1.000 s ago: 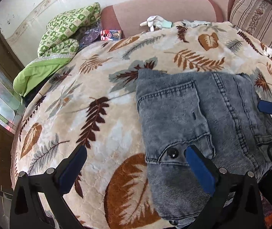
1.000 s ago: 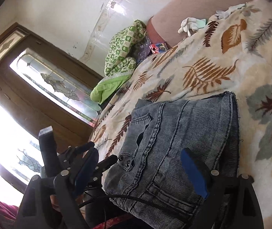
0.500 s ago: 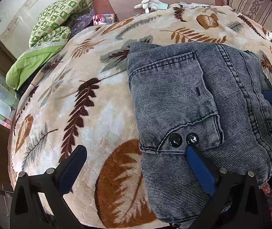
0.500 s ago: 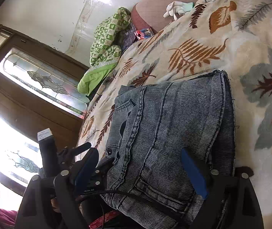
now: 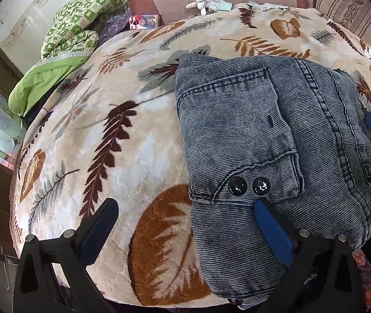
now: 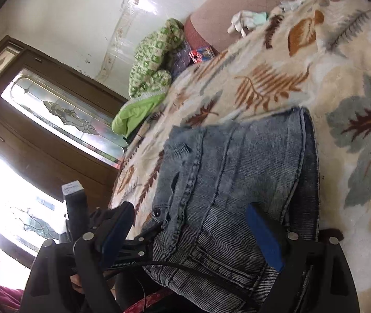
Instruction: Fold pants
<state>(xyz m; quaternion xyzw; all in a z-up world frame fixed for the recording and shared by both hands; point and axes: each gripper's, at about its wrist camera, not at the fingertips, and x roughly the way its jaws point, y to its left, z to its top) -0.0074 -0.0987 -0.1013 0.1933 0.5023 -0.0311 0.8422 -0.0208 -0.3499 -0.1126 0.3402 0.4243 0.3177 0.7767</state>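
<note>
Leaf-print blanket (image 5: pixel 138 140) covers the bed, with a wooden door (image 6: pixel 42 135) beyond. Folded pants (image 5: pixel 276 140) lie at its near edge. Both claws, left gripper (image 5: pixel 185 224) and right gripper (image 6: pixel 190 229), gape wide, holding nothing. Best to press the stack flat and square its edges, I judge.
</note>
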